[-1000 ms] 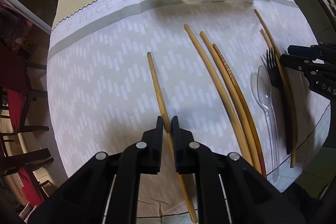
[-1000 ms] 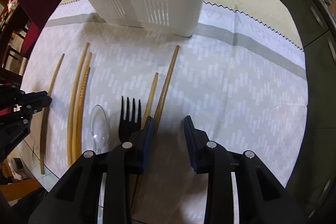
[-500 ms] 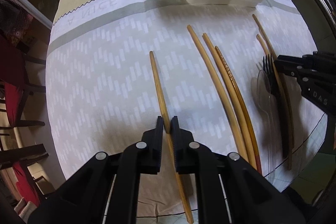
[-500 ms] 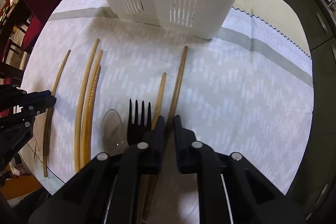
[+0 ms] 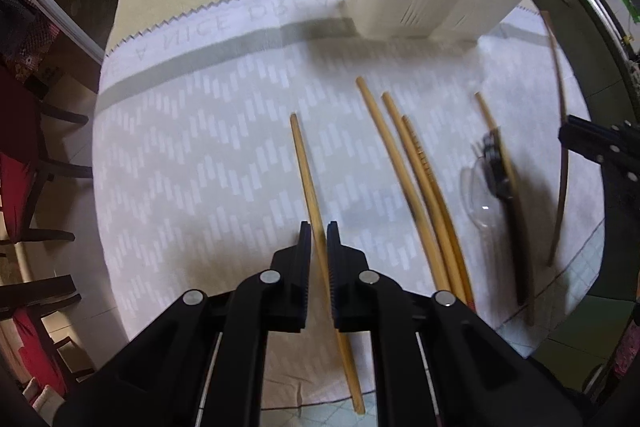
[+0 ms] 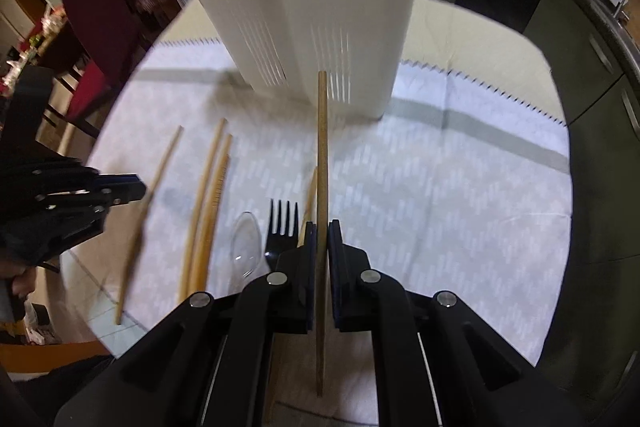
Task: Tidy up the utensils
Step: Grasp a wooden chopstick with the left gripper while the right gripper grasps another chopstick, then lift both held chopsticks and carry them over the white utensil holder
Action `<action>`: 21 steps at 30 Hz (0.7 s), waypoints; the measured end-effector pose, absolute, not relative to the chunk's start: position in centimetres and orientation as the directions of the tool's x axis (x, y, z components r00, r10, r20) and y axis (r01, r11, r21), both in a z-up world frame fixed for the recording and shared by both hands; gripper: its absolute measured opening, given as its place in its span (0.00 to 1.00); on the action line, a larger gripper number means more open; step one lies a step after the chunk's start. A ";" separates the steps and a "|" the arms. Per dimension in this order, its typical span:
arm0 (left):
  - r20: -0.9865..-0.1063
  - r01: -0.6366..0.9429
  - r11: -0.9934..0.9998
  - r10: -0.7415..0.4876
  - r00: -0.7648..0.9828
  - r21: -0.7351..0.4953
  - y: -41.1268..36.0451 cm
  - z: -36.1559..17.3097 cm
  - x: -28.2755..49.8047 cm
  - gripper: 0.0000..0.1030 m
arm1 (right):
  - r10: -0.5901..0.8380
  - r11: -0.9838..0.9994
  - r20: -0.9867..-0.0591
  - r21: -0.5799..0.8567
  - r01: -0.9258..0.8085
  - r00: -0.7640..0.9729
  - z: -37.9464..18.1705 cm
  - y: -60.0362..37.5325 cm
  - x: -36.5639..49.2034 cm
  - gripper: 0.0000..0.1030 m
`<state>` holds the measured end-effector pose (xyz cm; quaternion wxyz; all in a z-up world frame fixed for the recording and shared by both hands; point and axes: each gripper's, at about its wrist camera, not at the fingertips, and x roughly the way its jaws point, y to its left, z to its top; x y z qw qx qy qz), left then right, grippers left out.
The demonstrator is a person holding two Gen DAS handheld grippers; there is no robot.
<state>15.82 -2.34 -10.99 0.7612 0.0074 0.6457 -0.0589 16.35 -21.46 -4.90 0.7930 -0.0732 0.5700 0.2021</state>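
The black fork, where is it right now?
In the right wrist view the black fork lies on the white cloth, between the clear spoon and a wooden chopstick.

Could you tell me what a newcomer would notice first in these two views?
Each gripper is shut on a wooden chopstick: the left gripper on the leftmost chopstick, the right gripper on the right chopstick. Behind them stands a tall white slotted holder; a black fork and clear spoon lie between.

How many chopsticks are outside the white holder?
6. One chopstick in the left gripper, one in the right gripper, three side by side on the cloth, one beside the black fork. Others stand in the white holder, mostly hidden.
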 end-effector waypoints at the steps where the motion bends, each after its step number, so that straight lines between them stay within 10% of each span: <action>1: -0.982 0.100 0.993 -0.085 0.169 -0.068 -2.3 -10.3 15.7 0.08 | 0.247 0.906 -0.927 0.118 -0.405 0.282 -4.0 -22.7 15.9 0.07; 21: -0.996 0.014 1.000 -0.025 0.088 -0.024 -3.1 -13.3 17.0 0.08 | 0.301 0.902 -0.889 0.149 -0.404 0.344 -0.7 -26.4 13.7 0.07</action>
